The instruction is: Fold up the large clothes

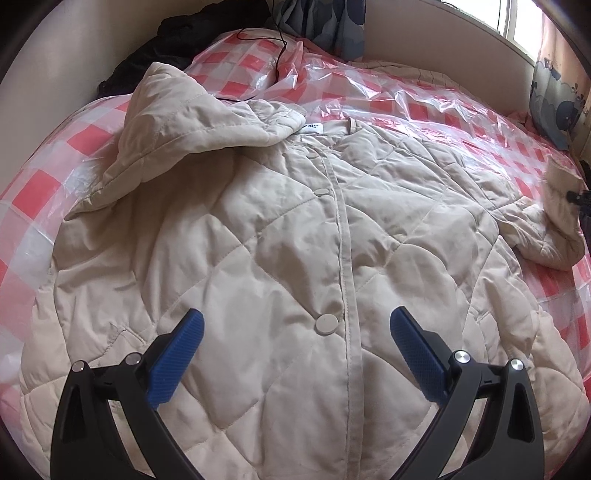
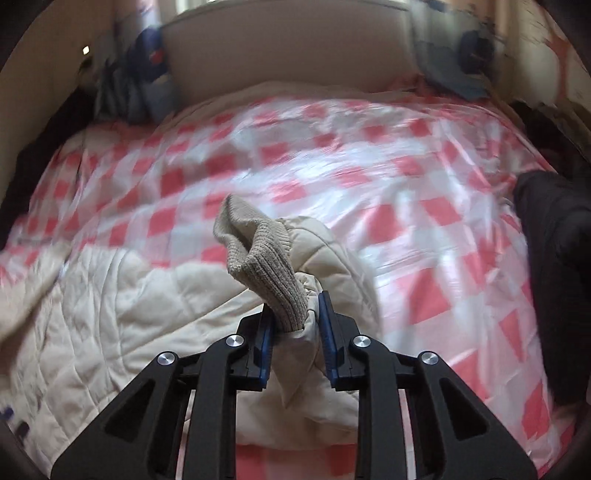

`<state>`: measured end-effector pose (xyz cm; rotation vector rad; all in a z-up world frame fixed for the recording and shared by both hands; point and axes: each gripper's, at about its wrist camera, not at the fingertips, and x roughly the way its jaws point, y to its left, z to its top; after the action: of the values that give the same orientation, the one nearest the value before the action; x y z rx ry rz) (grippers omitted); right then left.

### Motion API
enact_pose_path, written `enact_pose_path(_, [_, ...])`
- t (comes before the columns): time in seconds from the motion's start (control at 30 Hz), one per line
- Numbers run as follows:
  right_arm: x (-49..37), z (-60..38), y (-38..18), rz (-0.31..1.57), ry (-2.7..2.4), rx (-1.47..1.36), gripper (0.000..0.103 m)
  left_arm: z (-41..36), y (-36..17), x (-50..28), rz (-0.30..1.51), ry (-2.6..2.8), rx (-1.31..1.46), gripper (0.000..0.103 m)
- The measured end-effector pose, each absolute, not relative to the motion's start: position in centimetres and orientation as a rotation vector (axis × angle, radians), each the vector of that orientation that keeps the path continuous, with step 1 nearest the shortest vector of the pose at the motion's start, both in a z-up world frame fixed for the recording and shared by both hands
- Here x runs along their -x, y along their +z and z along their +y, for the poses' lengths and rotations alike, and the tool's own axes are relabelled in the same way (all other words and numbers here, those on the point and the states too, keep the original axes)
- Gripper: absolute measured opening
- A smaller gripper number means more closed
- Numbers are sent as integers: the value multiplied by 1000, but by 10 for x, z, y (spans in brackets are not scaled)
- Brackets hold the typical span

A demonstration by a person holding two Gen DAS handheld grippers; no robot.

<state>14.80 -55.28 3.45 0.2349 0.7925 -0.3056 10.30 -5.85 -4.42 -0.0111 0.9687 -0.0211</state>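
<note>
Daylight, soft, from window (image 1: 517, 18) at upper right, blown out white; glare streaks on plastic sheet (image 1: 406, 96); mild shadows in jacket (image 1: 277, 258) folds; left view sharp; right view motion-blurred, bed (image 2: 369, 166) smeared; fisheye bending, dark vignette at edges

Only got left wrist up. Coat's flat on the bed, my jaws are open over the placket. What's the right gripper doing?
Observer: Right gripper is shut on the sleeve, just behind its knit cuff.
Operator: Is the cuff pinched or free?
Observer: Its base sits between the pads; the rest sticks out forward, free and creased.
Operator: Is the sleeve lifted?
Observer: Looks raised off the checkered cover, though that view is motion-blurred, so I cannot be sure.
Operator: Anything near it?
Observer: A dark garment lies at that view's right edge, apart from the sleeve.
</note>
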Motion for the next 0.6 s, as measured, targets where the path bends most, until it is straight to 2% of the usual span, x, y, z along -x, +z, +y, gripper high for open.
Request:
enact_pose_path(0.07, [-123,-614,52,722,-422,-364,21,-59,-46,-104,972,-18,12,97])
enact_pose_path(0.2, [-74,-689,51,730,-565,-530,26,-60,-48,-105,978,-14,5,97])
enact_pose_path(0.23, [-62,-695,50,724,-583,-538,30,-60,-49,-105,979,-14,3,97])
enact_pose_path(0.3, [-37,-699,49,681,-619,-571,60,-62,-50,-105,980,-11,-1,97])
enact_pose_path(0.43, [-20,-669,54,585,-555,-504,67,-64,-51,-105,976,-9,-16,97])
enact_pose_path(0.5, [-46,-636,41,651,-432,-421,81,-67,-52,-105,971,-9,-30,97])
enact_pose_path(0.53, [-64,-624,24,748,-376,-405,85,-68,-52,-105,968,-10,-36,97])
enact_pose_path(0.6, [-100,-610,-29,1028,-320,-459,83,-69,-50,-103,955,-11,-52,97])
